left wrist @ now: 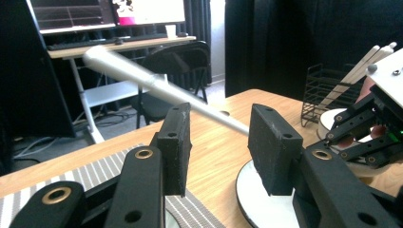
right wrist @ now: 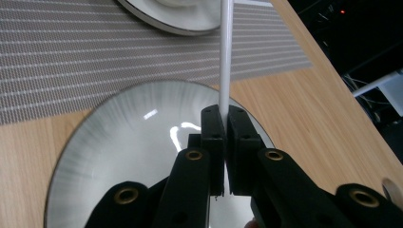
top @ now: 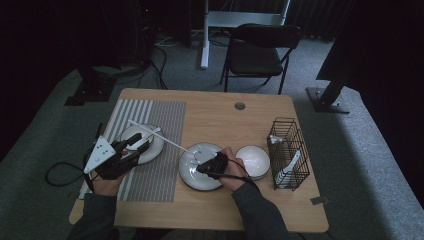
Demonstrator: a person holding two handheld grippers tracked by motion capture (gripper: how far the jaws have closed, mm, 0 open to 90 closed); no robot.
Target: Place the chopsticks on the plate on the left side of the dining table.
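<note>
Right tool point(right wrist: 222, 142) clamps a thin, stiff, light white chopstick point(right wrist: 225, 57) near one end, likely slippery; left tool point(left wrist: 216, 142) stands open.

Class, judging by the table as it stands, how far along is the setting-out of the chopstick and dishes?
Done: a plate lies on the striped mat. In hand: the right claw is shut on a white chopstick, above the grey plate; the left claw is open near its far end. Left: setting the chopstick down; more utensils wait in the wire basket.
</note>
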